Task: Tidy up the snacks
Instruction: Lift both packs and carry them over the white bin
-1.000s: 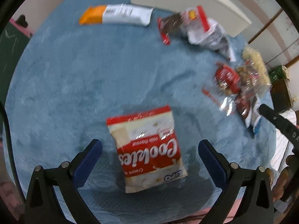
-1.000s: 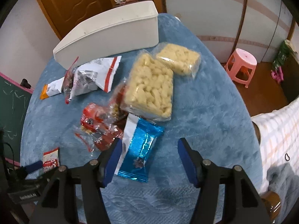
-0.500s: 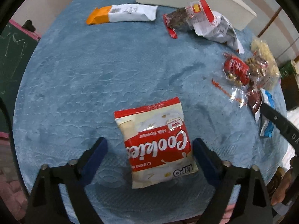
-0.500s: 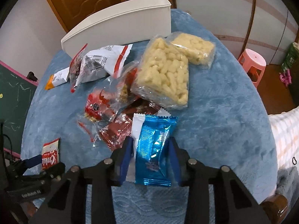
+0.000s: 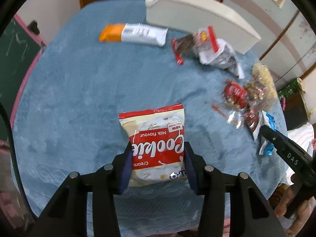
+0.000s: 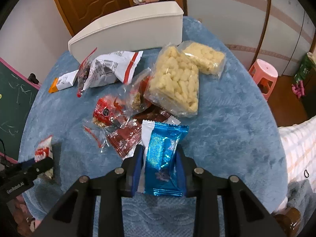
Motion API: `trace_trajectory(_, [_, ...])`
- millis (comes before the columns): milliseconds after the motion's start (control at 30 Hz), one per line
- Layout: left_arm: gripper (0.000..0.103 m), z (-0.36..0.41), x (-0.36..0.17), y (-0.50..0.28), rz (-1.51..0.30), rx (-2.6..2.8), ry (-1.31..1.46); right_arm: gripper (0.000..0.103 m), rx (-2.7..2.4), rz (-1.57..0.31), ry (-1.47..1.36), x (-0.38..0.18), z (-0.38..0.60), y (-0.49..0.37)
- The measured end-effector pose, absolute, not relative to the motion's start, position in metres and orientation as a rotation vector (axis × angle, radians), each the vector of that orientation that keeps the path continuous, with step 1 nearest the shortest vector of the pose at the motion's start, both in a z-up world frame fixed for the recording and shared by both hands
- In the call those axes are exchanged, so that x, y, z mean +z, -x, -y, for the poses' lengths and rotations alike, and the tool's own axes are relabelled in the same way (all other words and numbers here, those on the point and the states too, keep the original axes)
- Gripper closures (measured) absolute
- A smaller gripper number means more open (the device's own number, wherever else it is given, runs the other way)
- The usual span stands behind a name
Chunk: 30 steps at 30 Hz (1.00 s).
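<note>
The left gripper point(image 5: 158, 165) is clamped on the cookie bag point(image 5: 156, 148) and the right gripper point(image 6: 159, 167) on the blue packet point(image 6: 164, 156), both nearest, well short of the white bin point(image 6: 128, 31); lift each straight up, clearing the loose wrappers, before carrying to that bin

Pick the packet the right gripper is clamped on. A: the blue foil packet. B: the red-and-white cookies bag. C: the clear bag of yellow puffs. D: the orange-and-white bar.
A: the right gripper has its blue fingers pressed against both sides of the blue foil packet.
</note>
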<state>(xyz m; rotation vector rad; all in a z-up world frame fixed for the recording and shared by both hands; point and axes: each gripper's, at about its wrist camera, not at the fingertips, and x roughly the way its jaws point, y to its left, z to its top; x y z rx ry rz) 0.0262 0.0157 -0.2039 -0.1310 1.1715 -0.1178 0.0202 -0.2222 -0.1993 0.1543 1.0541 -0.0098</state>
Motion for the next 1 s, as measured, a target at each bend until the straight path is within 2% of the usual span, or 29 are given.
trace_trajectory(300, [0.057,-0.008,-0.171,-0.021,-1.035,-0.133,0.058,0.071,0.019,-0.945,-0.117,-0.174,0.215,-0.011])
trace_trajectory(767, [0.057,-0.01,-0.132,-0.044,-0.896,-0.137,0.051,0.072,0.101,-0.931,-0.087,-0.171,0.19,-0.025])
trace_trajectory(1000, [0.057,-0.015,-0.097,-0.073,-0.821,-0.143,0.061,0.072,0.158,-0.872,-0.113,-0.136,0.186,-0.047])
